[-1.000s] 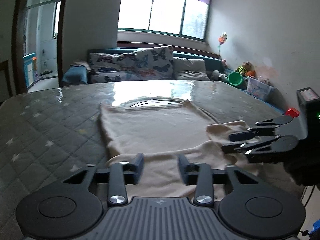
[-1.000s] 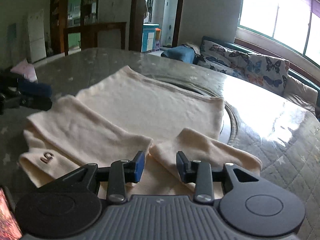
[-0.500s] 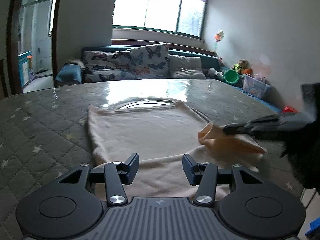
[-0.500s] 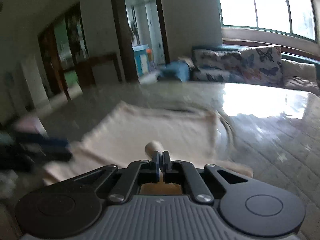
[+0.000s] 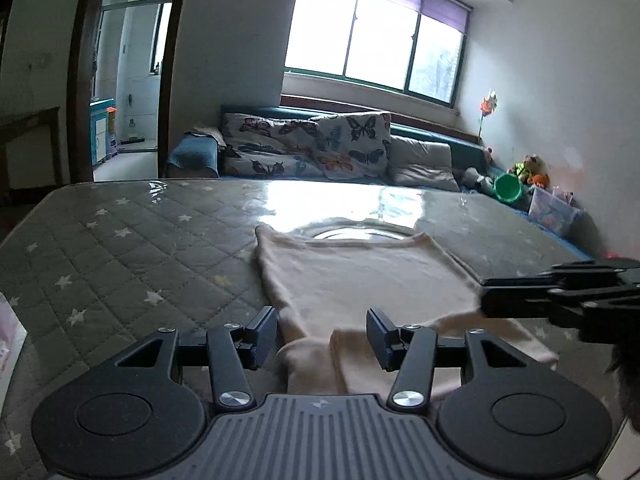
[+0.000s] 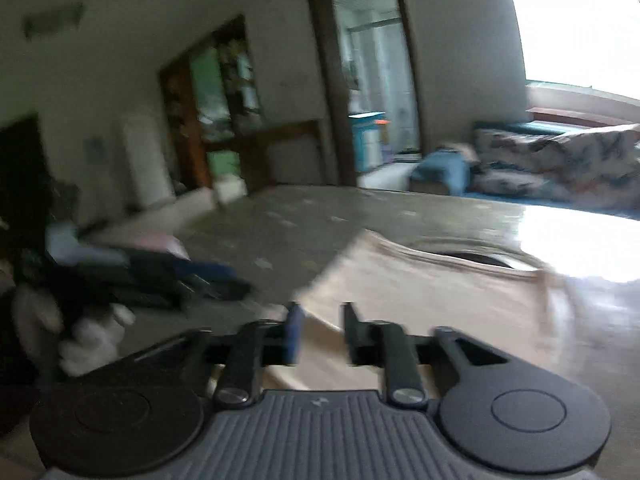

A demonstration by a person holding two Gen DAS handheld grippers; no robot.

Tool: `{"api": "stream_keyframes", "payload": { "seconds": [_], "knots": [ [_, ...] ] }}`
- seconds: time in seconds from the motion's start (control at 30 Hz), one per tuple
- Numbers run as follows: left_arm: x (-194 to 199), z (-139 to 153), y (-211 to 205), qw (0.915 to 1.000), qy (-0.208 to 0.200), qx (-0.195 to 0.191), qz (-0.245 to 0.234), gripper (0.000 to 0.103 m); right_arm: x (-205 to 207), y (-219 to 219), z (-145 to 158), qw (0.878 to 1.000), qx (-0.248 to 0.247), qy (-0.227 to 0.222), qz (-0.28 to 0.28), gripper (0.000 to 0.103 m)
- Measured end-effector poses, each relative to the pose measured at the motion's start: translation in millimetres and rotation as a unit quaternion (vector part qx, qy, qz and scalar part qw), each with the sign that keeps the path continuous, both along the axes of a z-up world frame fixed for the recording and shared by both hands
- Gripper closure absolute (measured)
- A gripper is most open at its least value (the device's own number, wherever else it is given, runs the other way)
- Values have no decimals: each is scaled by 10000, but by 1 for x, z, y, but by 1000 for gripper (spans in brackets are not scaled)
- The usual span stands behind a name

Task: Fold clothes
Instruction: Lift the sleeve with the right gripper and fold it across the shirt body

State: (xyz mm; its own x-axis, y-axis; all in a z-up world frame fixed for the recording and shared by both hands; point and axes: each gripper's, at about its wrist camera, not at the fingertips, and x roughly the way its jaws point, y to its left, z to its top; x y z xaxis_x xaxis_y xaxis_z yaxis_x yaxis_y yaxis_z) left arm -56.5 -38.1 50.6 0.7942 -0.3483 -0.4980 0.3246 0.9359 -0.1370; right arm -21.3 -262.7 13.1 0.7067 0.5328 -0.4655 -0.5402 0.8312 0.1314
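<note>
A cream shirt [image 5: 360,276] lies flat on the quilted, glass-topped table [image 5: 140,260], collar toward the far side. One sleeve [image 5: 400,356] rests folded across its near part. My left gripper [image 5: 322,328] hovers open over the shirt's near edge, pinching nothing. My right gripper [image 5: 486,298] reaches in from the right, just above the shirt's right side. In the blurred right wrist view the right gripper [image 6: 322,320] has its jaws opening, with cloth [image 6: 420,292] below them and nothing pressed between the pads. The left gripper [image 6: 208,276] shows there as a dark smear at the left.
Behind the table stands a sofa with butterfly cushions [image 5: 320,152]. A green bucket [image 5: 508,188] and toys sit by the right wall. A doorway [image 5: 128,80] opens at the back left. Something pink [image 5: 8,336] lies at the table's left edge.
Half a second ago the right gripper was shut on the sleeve's end and lifting it; now its jaws are apart and the sleeve lies across the shirt. The left gripper shifted slightly.
</note>
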Motion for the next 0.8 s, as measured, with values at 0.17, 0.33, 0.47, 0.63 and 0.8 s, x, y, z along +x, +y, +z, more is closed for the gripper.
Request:
{"api": "stream_keyframes", "payload": {
  "seconds": [0.17,0.33,0.47,0.63,0.8],
  "knots": [
    [4,-9,-12,9995,101,21,-301,70,-24,-44,-25,9925,-865,142,-852,63],
    [9,-19,-26,9989,213,262,-326,71,-41,-78,-44,9860,-906,459,-1323,63],
    [10,-25,-31,9981,343,427,-296,71,-40,-83,-50,9867,-726,541,-1347,63],
    [10,-34,-36,9967,420,612,-340,80,-40,-70,-50,9894,-827,312,-1155,63],
    [11,-37,-38,9962,430,693,-319,90,-32,-59,-53,9882,-1063,218,-1085,63]
  ]
}}
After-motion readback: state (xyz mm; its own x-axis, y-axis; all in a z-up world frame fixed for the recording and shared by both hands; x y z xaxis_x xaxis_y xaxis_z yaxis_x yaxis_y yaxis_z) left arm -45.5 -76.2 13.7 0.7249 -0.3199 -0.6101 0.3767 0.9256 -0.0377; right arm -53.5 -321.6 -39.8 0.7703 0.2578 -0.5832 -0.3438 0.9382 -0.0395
